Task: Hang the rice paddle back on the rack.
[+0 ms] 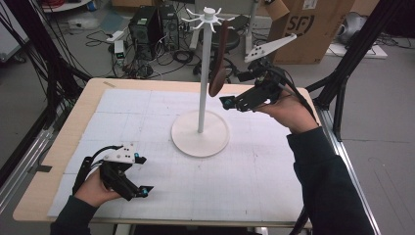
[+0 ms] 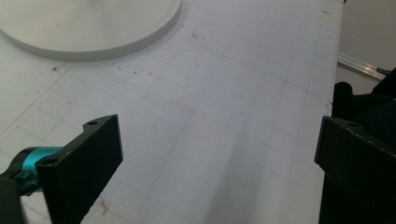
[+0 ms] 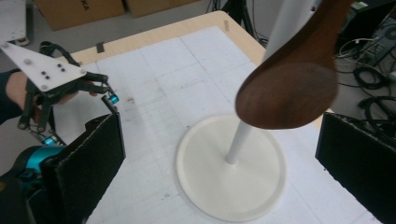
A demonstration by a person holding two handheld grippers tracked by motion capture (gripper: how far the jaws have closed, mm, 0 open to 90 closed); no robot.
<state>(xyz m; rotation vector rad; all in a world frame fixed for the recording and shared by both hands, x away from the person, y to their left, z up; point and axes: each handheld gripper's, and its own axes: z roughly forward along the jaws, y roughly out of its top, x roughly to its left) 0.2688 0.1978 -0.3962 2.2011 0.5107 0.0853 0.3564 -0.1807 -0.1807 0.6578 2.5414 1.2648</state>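
**Wooden spoon hangs free on the white rack**

White gridded mat [image 1: 147, 117] covers a pale wooden table [image 1: 73, 127]; cables and cardboard boxes crowd the floor behind. The dark brown wooden spoon [image 1: 219, 73] hangs from the white hook stand [image 1: 200, 132], just beyond the right gripper [image 1: 230, 103], whose jaws stand wide, untouching. The left gripper [image 1: 142, 188] rests open near the table's front. The spoon's handle top is cut off in the right gripper view.

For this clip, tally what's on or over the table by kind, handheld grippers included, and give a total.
Handheld grippers: 2, the left gripper and the right gripper, both open and holding nothing
White hook stand: 1, the stand
Brown wooden spoon: 1, the spoon hanging from the stand
White gridded mat: 1, the mat
Total: 5
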